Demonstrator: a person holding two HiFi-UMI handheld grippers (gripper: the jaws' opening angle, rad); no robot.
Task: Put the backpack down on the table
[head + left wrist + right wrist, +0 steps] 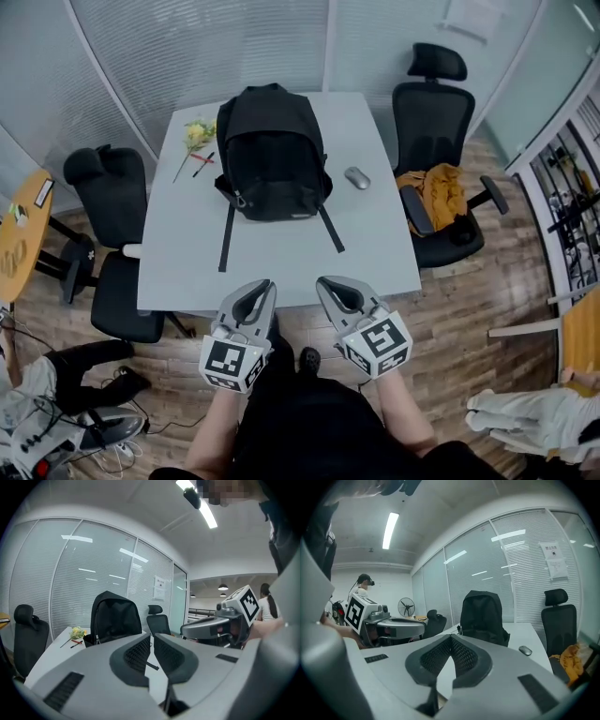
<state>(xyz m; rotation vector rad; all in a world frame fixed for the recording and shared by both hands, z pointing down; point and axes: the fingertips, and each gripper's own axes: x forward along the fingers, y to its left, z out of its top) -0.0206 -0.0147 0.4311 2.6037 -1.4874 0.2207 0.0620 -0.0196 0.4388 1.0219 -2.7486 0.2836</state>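
Our left gripper and right gripper are both closed on nothing, held by the near edge of the table, well apart from the backpack. It stands upright mid-table: soft black fabric, domed top, flat straps trailing over the smooth pale surface. We judge the put-down done, so next we need only keep clear.

Backpack on table, mouse right, flowers left

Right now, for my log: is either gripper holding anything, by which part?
Nothing is held. Left gripper and right gripper: jaws together, empty. The backpack sits free on the table.
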